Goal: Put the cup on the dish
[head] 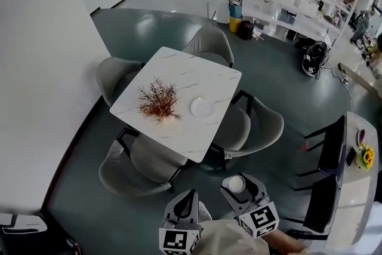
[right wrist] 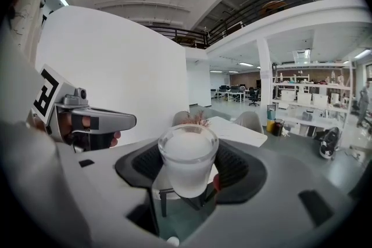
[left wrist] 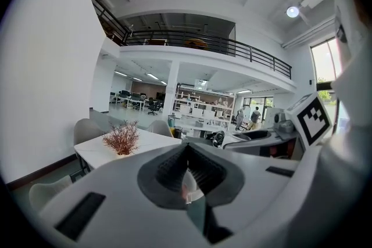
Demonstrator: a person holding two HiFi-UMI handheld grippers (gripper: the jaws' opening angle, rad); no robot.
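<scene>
Here I stand well apart from the desk (head: 179, 71), with grey chairs (head: 253, 122) ringed round it and a gap of floor between us. The job, as I read it, is at the carry stage: nothing has been set down yet.

On the desk a reddish dried plant (head: 159, 101) sits left of centre, and the white dish (head: 202, 107) lies bare just beside it, toward the right edge. That is my target. I'd come in from the near right corner, between the two chairs there, so I don't have to reach over the plant.

My right claw (right wrist: 189, 166) is pinching the cup (right wrist: 188, 155) low on its sides, rim up and upright. The hold is low and the cup tapers, so I want to keep it level, lower it straight down over the dish's middle, and spread the pads only once its base rests there. My left claw (left wrist: 187, 174) is pressed together with nothing in it; best kept to the left, out of the way.

Now the blind spots. The head view cuts off my arms at the bottom edge. From the right gripper view the cup blocks the desk top behind it, so the dish doesn't show there at all. In the left gripper view the claw's own body covers the near desk edge, and I can't pick out the dish. The cup's base is sunk between the pads, and its frosted wall keeps me from telling whether anything is inside.
</scene>
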